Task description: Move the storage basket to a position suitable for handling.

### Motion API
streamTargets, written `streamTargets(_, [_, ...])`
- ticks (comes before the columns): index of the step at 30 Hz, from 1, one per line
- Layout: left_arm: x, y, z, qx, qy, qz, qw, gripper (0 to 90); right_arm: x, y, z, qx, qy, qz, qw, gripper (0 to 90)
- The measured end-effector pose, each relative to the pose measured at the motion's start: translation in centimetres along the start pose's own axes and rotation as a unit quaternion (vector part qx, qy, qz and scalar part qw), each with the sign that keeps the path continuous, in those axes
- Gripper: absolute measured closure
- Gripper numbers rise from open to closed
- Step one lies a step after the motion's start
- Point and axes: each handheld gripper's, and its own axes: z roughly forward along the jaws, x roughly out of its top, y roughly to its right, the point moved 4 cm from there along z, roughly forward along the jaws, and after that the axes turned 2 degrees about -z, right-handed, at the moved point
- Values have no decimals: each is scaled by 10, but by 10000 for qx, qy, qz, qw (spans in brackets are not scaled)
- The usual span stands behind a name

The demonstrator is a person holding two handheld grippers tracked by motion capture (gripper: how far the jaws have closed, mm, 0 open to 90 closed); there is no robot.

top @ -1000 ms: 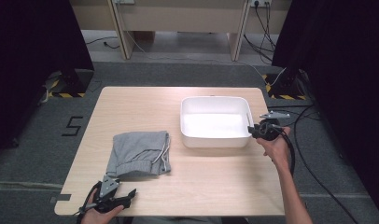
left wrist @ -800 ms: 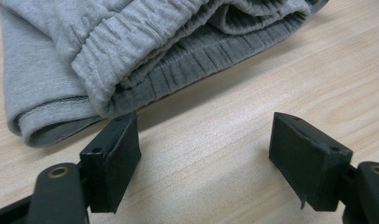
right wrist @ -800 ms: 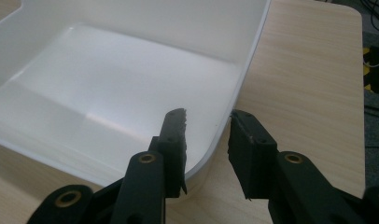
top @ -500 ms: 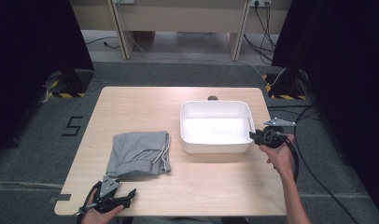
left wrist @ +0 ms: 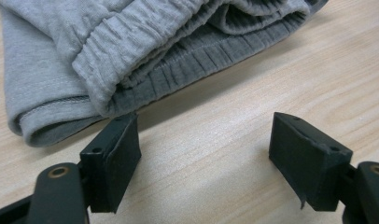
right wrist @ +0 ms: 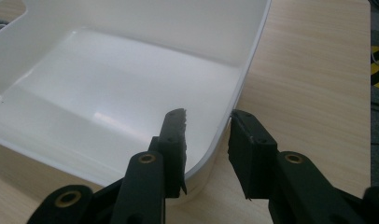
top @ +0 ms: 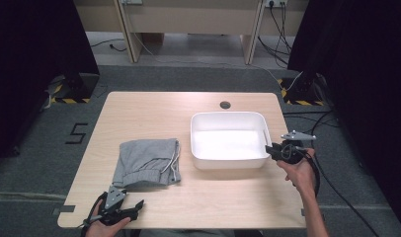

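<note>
A white plastic tub (top: 228, 116) stands right of centre on the wooden table (top: 149, 113). My right gripper (top: 268, 149) is shut on the tub's near right corner. In the right gripper view (right wrist: 208, 115) one jaw is inside the wall (right wrist: 131, 28) and the other outside, with the rim between them. A folded grey garment (top: 148, 162) with a drawstring lies left of the tub. My left gripper (top: 137, 207) rests at the table's front left edge, open. In the left gripper view (left wrist: 204, 121) its jaws stand wide just short of the garment's waistband (left wrist: 131, 46).
A round cable hole (top: 224, 104) sits in the table just beyond the tub. Black cables (top: 337, 192) trail over the floor to the right. A desk frame (top: 188, 19) and dark curtains (top: 35, 59) stand at the back and sides.
The right gripper has drawn the tub toward the near edge of the table, uncovering the cable hole behind it. The left gripper and the garment have stayed put.
</note>
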Motion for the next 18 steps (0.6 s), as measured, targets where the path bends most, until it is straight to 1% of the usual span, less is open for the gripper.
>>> streamTargets(6, [0,0,0,2,-6,-4,10000,235,-6,-5,-7,23,13,-40,10000,667])
streamTargets(7, [0,0,0,1,-7,-2,10000,235,-7,-6,-8,28,14,-9,10000,667])
streamTargets(9, [0,0,0,0,-8,-2,10000,235,-9,-7,-10,52,33,-23,10000,667])
streamTargets(10, [0,0,0,2,-8,-4,10000,236,-10,-8,-10,67,45,21,10000,667])
streamTargets(11, [0,0,-1,1,-9,-2,10000,236,-11,-8,-11,69,64,-11,10000,666])
streamTargets(13, [0,0,-1,2,-8,-1,10000,236,-12,-10,-13,61,39,20,10000,664])
streamTargets(15, [0,0,-1,1,-11,4,10000,235,-13,-10,-14,53,41,-49,10000,660])
streamTargets(17, [-1,0,-1,-1,-9,4,10000,236,-14,-12,-15,69,15,-23,10000,656])
streamTargets(18, [0,0,-1,-1,-11,5,10000,235,-15,-12,-17,74,14,-66,9999,654])
